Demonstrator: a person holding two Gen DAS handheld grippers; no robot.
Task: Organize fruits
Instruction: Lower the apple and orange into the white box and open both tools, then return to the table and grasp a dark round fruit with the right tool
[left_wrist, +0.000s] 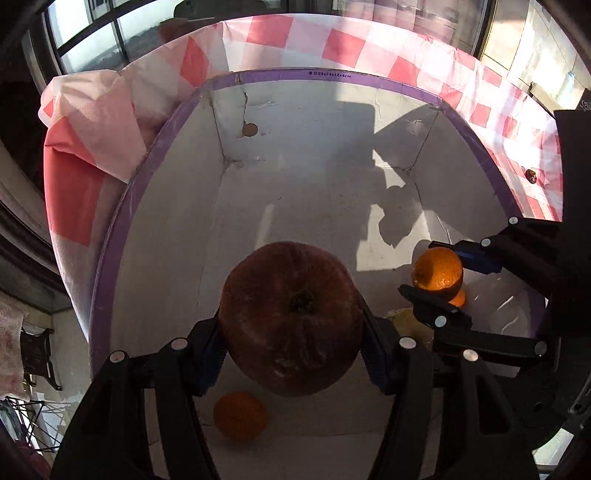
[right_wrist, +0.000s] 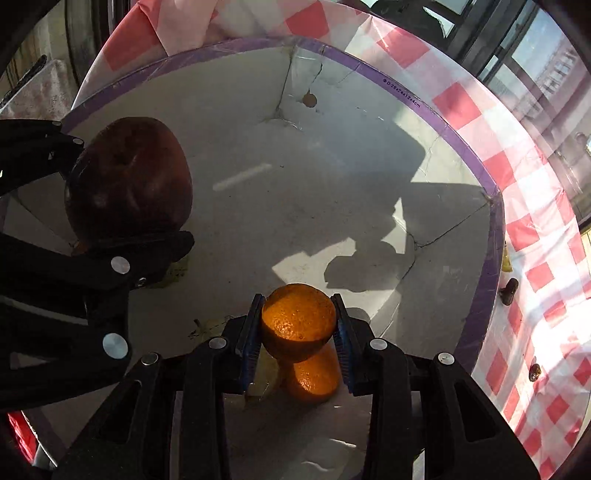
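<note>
Left side: the left black two-finger gripper (left_wrist: 291, 321) is closed on a large dark red round apple (left_wrist: 291, 317), one blue-padded finger pressed to each flank. The apple is held inside a white cardboard box with a purple taped rim (left_wrist: 110, 266), stem hollow facing the camera. In the right wrist view the same apple (right_wrist: 129, 181) sits at the left of the box, clamped in that gripper (right_wrist: 125, 192).

Below the apple, a small orange citrus fruit (left_wrist: 240, 415) lies in shadow on the box floor.

Centre: the box floor is white, part sunlit, part under shadow. A small brown round mark (left_wrist: 249, 130) shows on the far wall.

Right side: the right black two-finger gripper (right_wrist: 297, 325) is closed narrowly on a bright orange tangerine (right_wrist: 299, 317), blue pads touching both sides. A second orange fruit (right_wrist: 314, 380) lies directly beneath it on the box floor. Whether the two touch cannot be told.

Outside the box, a red-and-white checked tablecloth (right_wrist: 535, 258) covers the surface, with small dark objects (right_wrist: 509, 291) lying on it at the far right.
</note>
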